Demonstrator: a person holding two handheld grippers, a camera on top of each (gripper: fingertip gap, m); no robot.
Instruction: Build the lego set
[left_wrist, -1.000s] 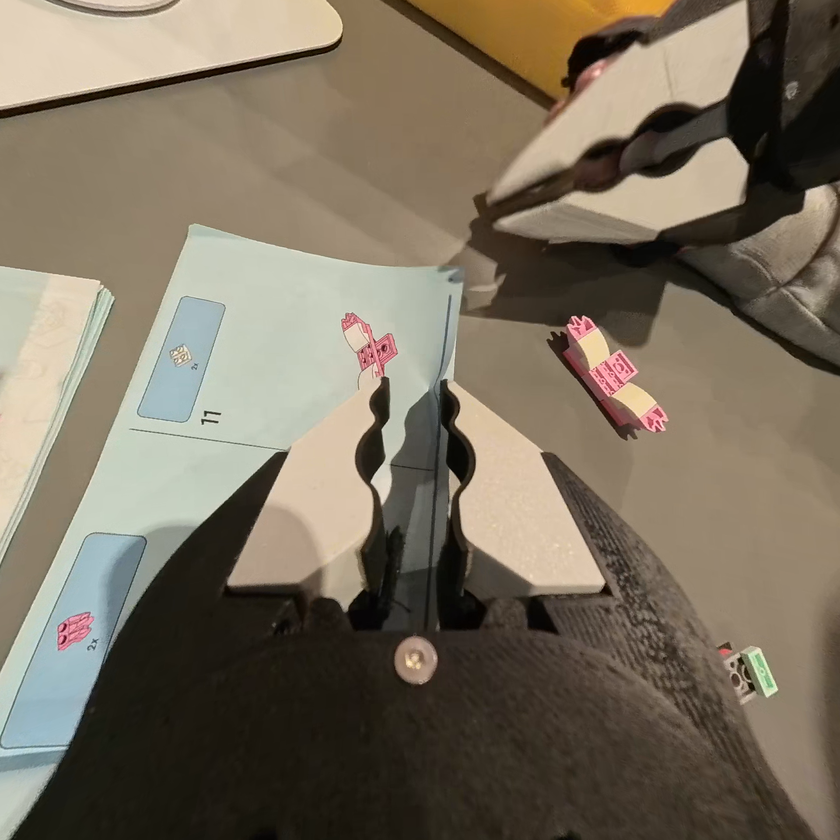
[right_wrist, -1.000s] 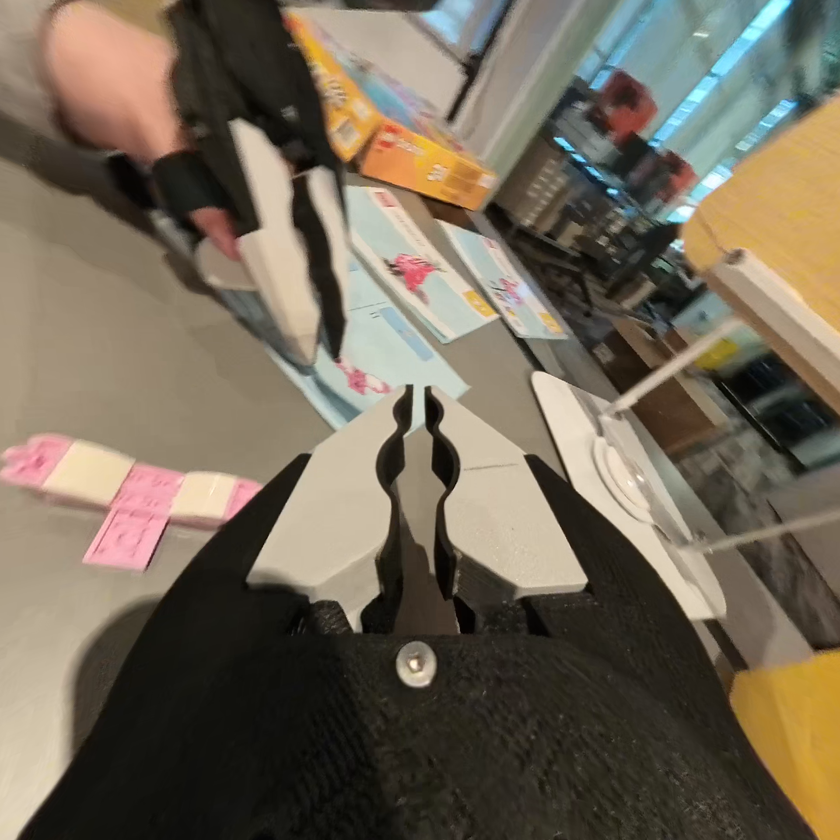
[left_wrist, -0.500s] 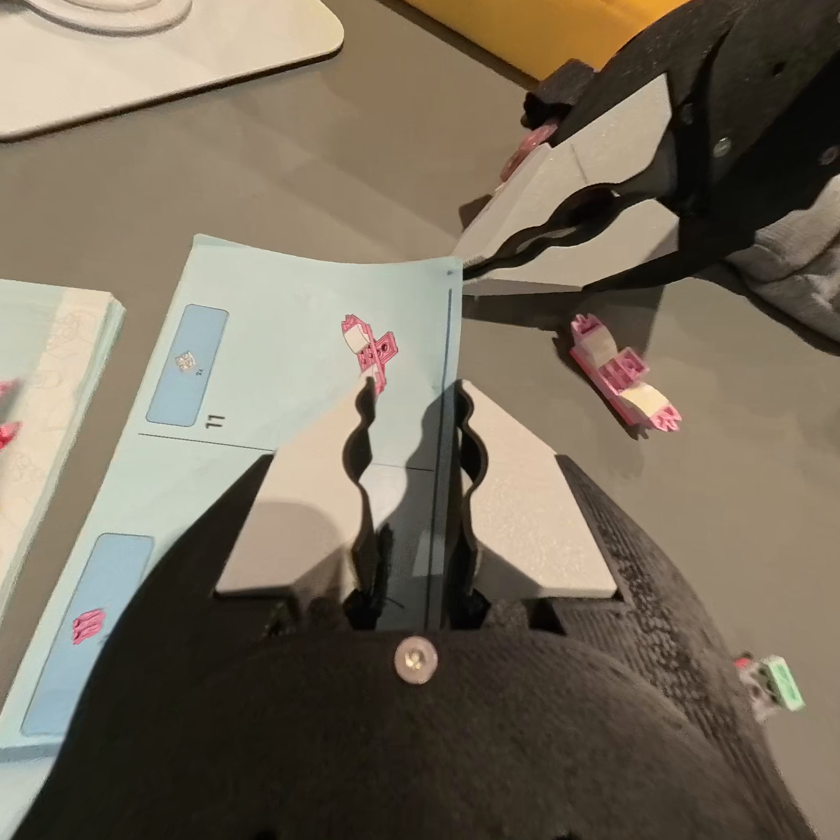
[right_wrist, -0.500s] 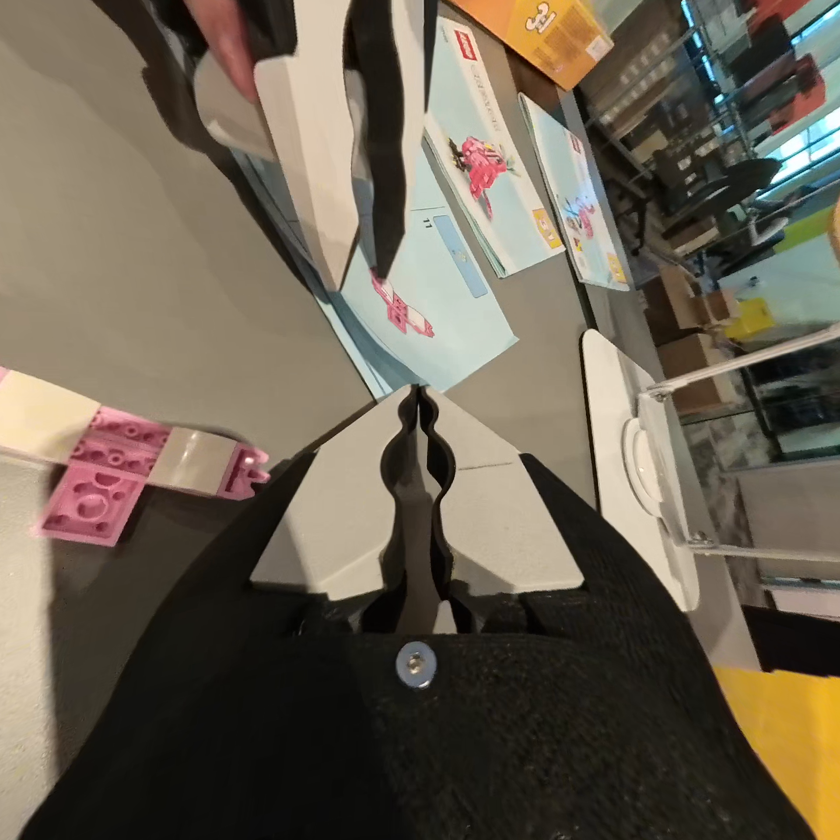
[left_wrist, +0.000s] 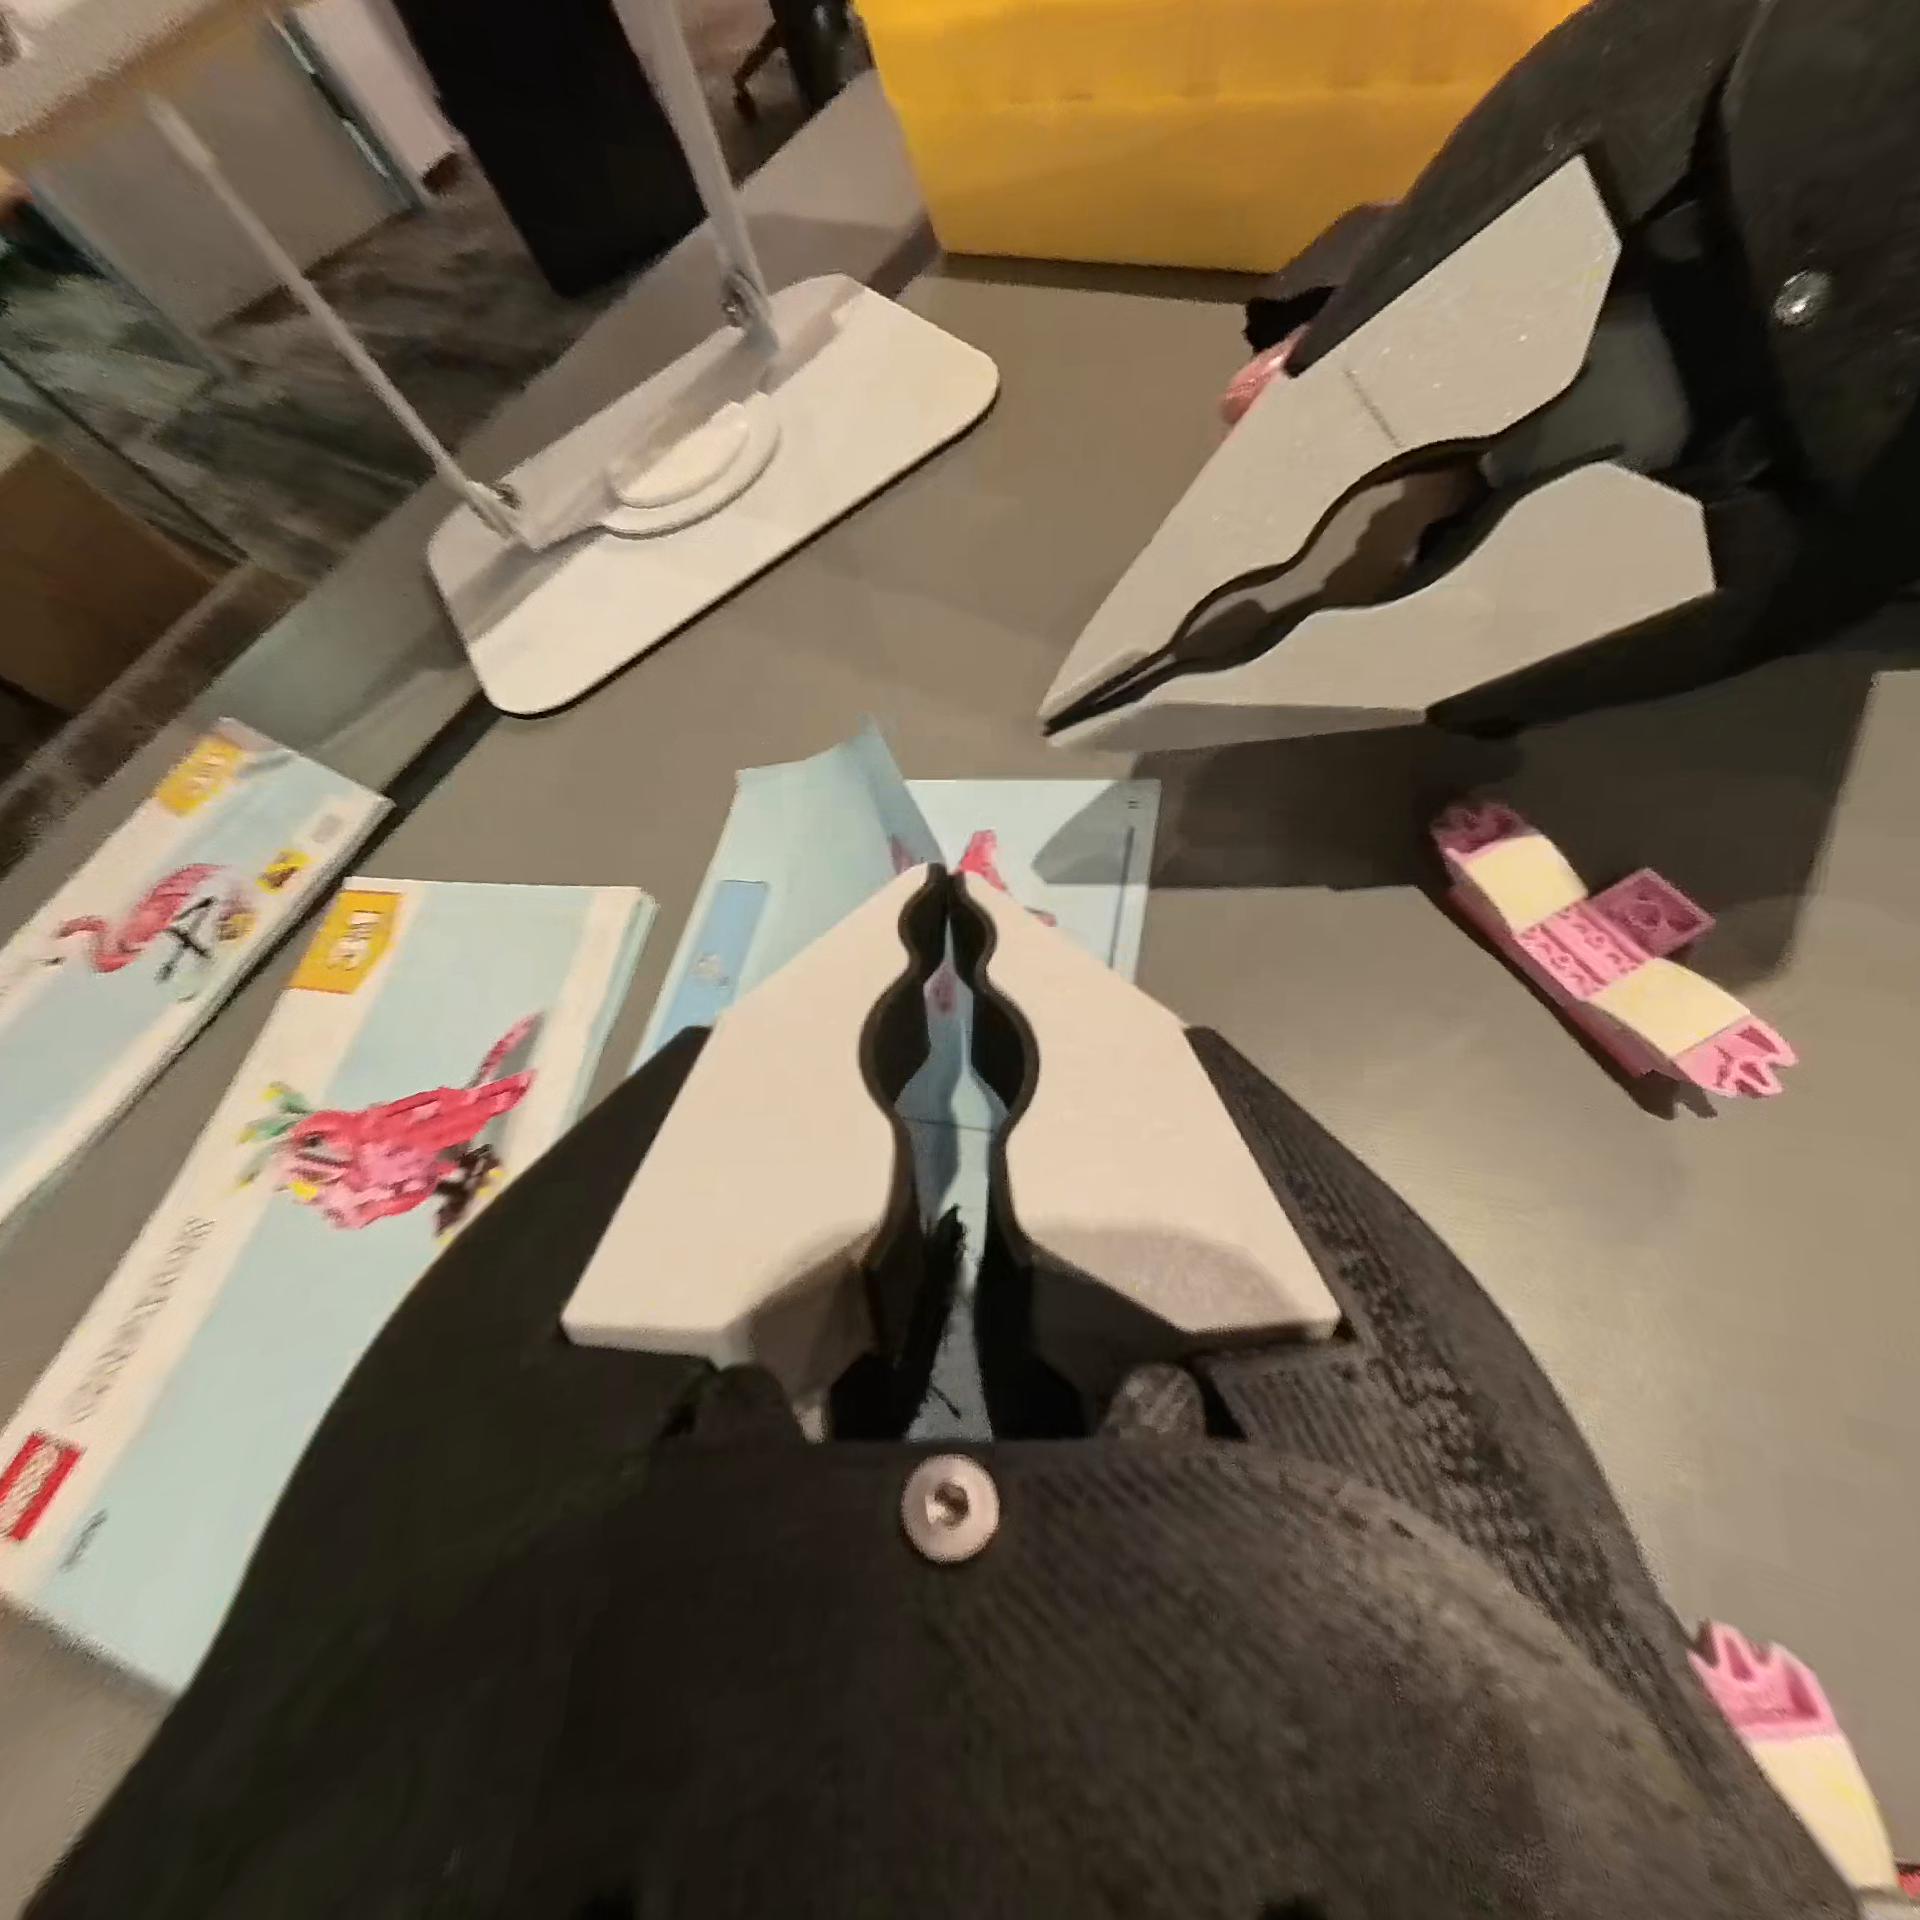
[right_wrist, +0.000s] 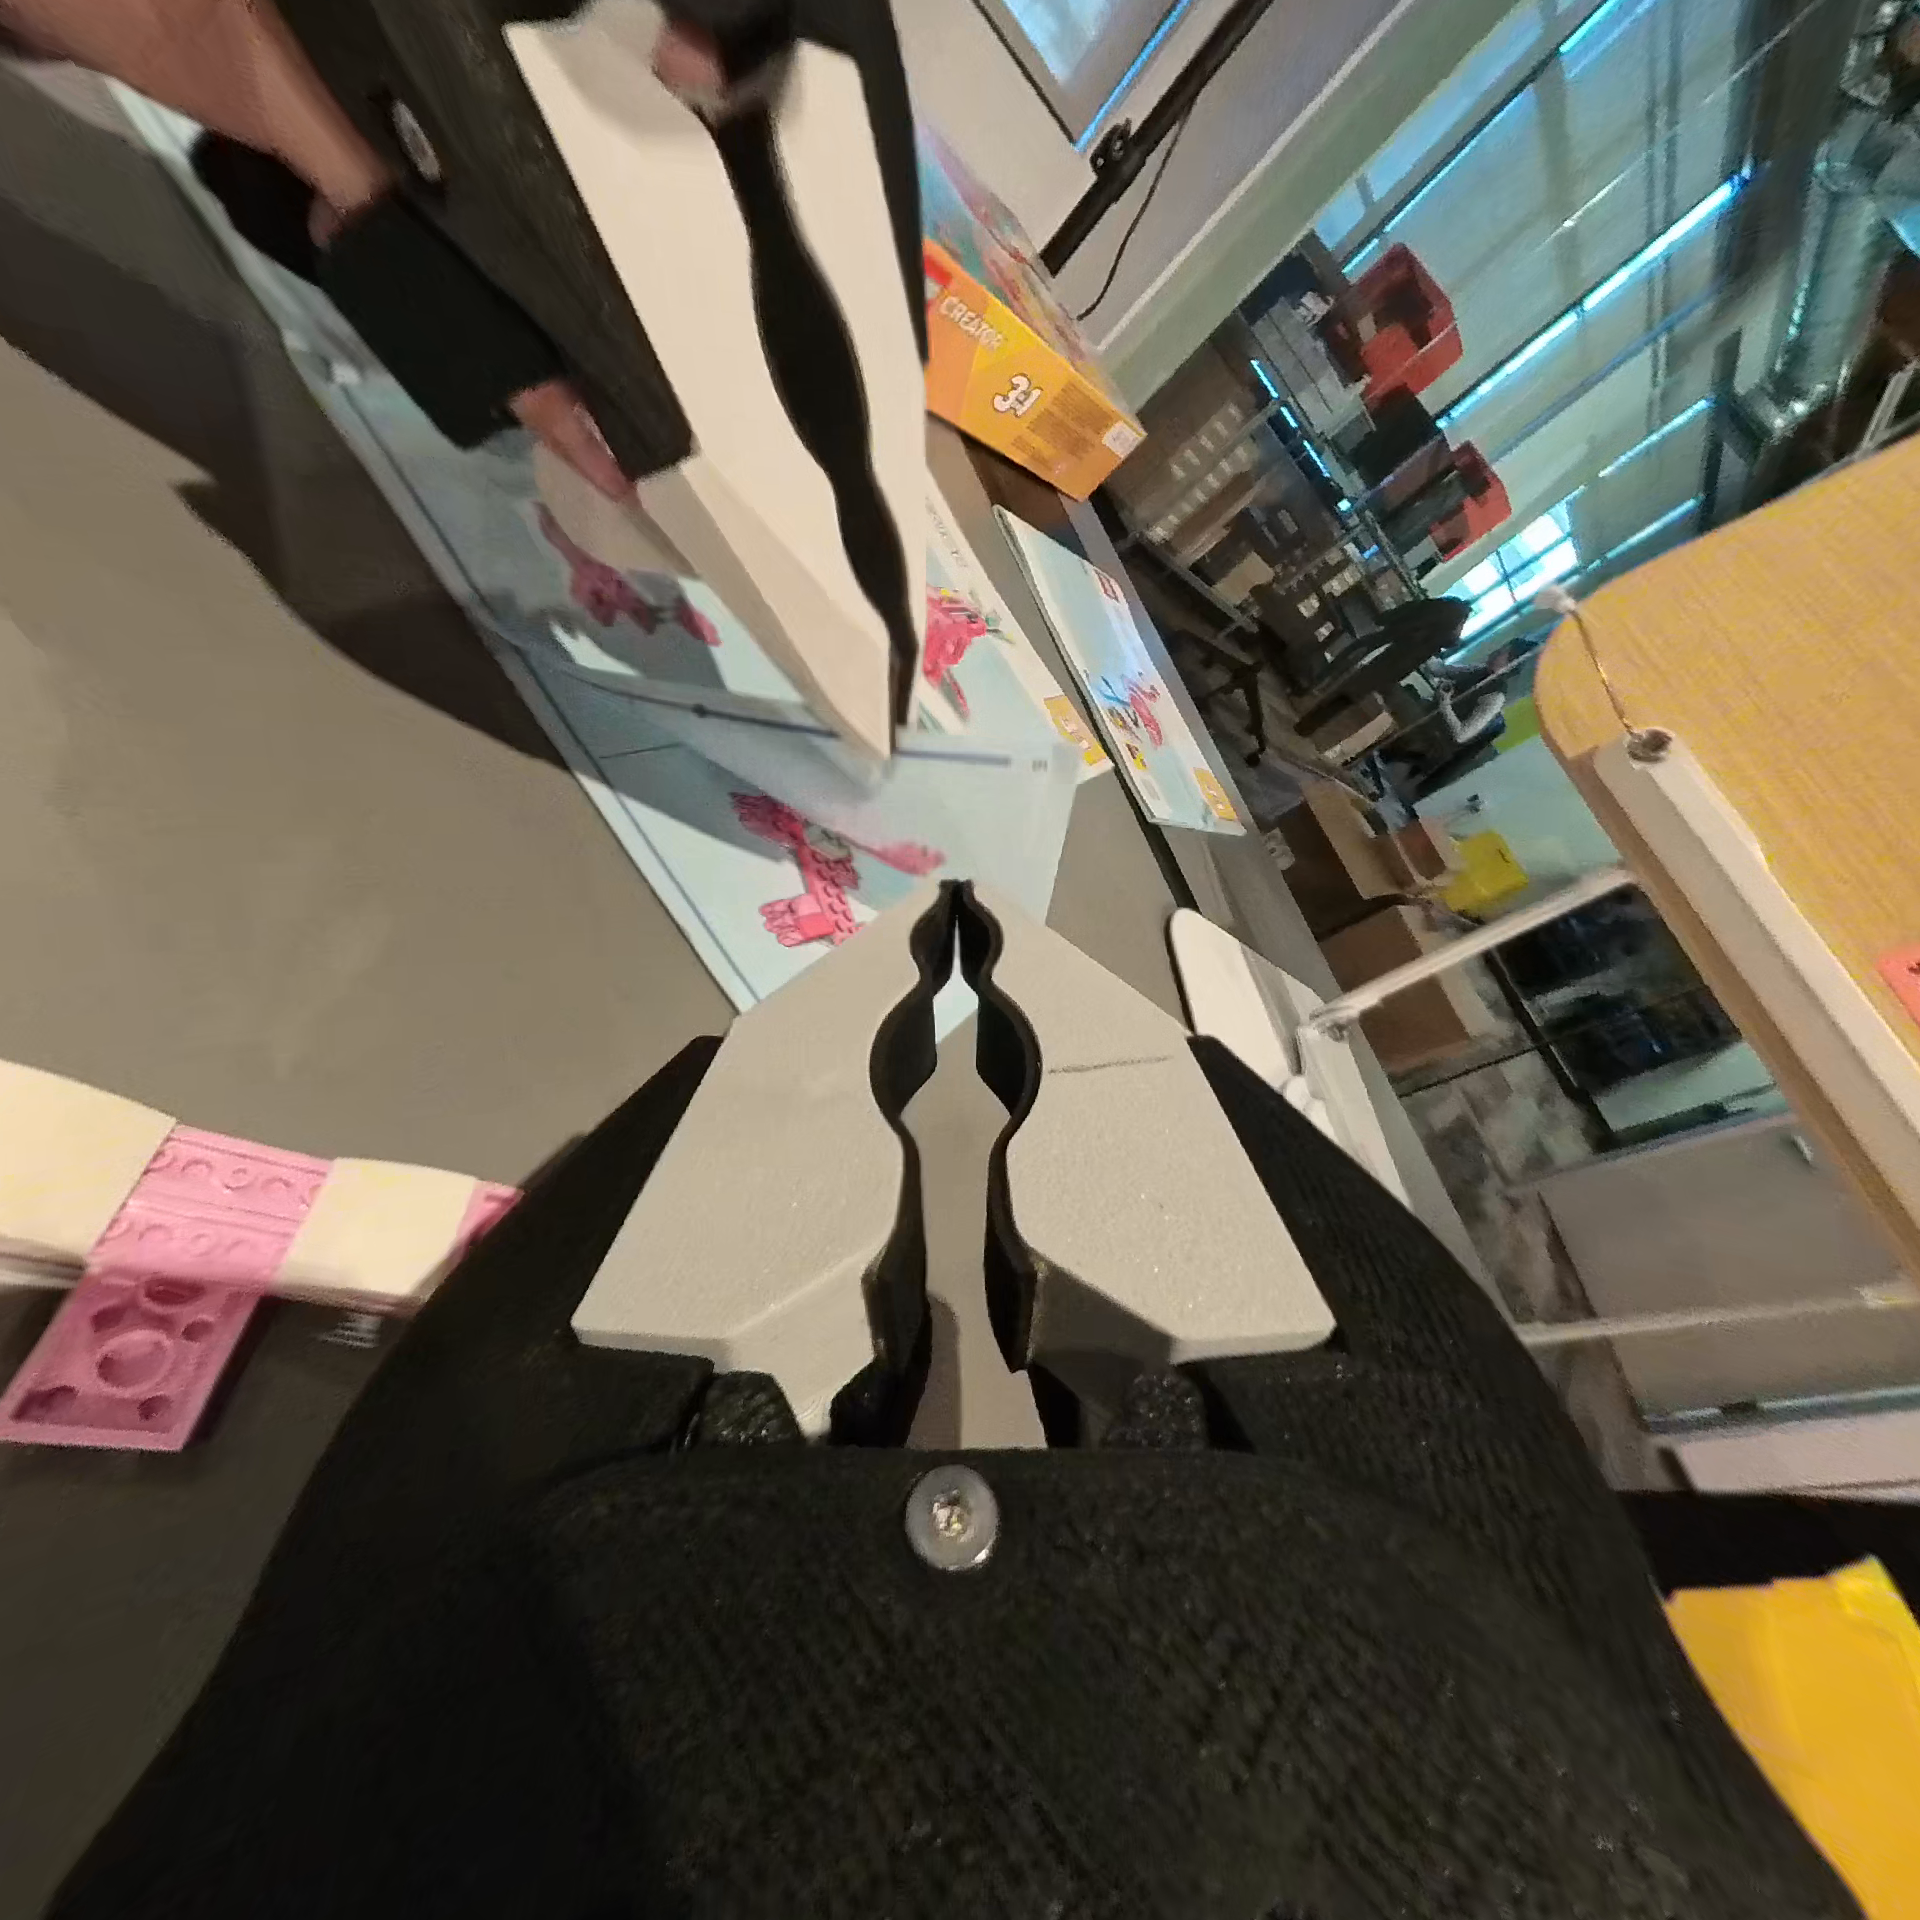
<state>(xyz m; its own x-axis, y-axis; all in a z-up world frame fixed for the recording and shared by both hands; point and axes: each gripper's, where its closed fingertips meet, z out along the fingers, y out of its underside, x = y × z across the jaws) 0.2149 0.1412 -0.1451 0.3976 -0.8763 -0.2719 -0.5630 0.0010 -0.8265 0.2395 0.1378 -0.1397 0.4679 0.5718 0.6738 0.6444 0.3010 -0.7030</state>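
Note:
A pink and cream lego assembly (left_wrist: 1610, 956) lies on the grey table to the right of the open light-blue instruction booklet (left_wrist: 1049, 831); it also shows in the right wrist view (right_wrist: 229, 1216). My left gripper (left_wrist: 948, 883) is shut, its tips at a page (left_wrist: 810, 800) that curls up off the booklet; it appears to pinch that page. It also shows in the right wrist view (right_wrist: 891, 727), tips down on the booklet (right_wrist: 831, 831). My right gripper (right_wrist: 954, 896) is shut and empty, held above the table just past the booklet's far corner (left_wrist: 1060, 717).
Two closed booklets (left_wrist: 343, 1143) (left_wrist: 135, 914) lie to the left. A white stand base (left_wrist: 727, 520) with clear rods stands behind them. A yellow block (left_wrist: 1195, 125) is at the back. Another pink and cream piece (left_wrist: 1787, 1745) lies near right. An orange box (right_wrist: 1018, 395) sits beyond.
My left gripper has gone from open over the page to shut, and the page now curls up. My right gripper has closed fully and stays by the booklet's corner.

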